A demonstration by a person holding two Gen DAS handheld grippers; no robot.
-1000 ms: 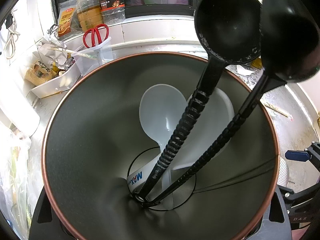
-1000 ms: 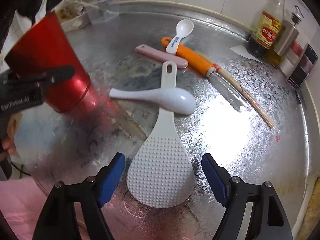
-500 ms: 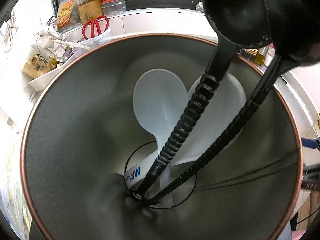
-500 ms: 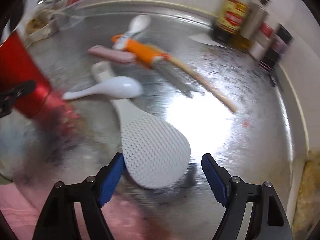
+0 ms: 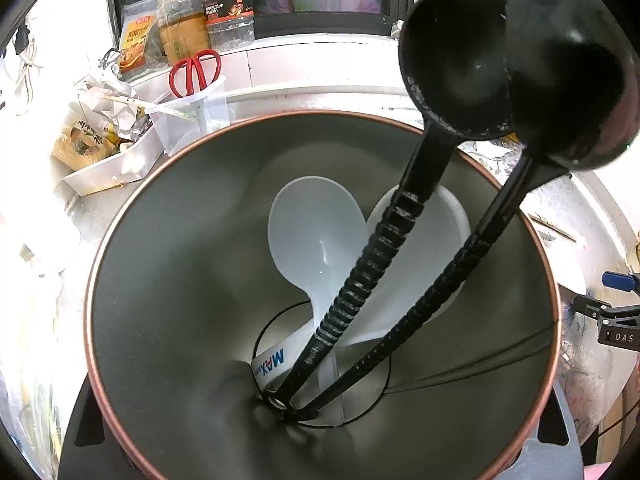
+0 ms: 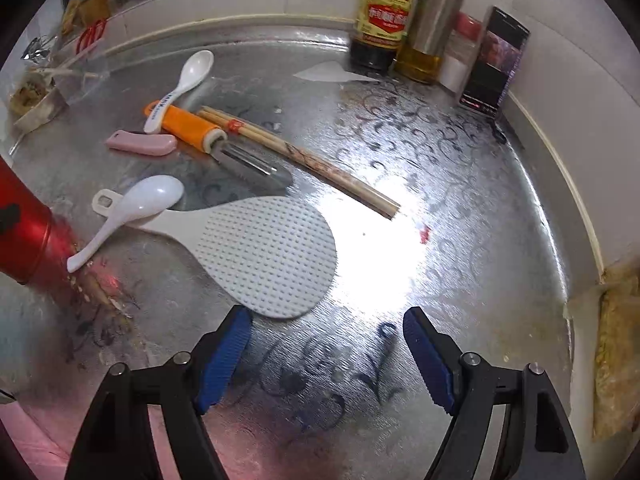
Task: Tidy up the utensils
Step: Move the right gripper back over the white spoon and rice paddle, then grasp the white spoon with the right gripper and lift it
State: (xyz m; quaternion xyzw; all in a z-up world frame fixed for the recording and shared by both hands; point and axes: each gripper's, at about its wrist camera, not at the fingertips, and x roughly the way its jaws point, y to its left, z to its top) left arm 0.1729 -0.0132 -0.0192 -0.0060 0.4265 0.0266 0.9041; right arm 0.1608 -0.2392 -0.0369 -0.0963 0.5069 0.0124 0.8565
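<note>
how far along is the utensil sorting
Done: two black ladles and two white scoops stand in the red canister, which the left gripper clamps. In hand: nothing; the right gripper hangs open near the rice paddle. Left on the counter: paddle, two white spoons, peeler, chopsticks.

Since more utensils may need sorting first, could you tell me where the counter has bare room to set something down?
The widest free patch is the shiny metal counter right of the chopsticks, reaching the wall and forward past the rice paddle. It is crowded on the left, around the peeler, both white spoons and the red holder, and at the back by the bottles.
</note>
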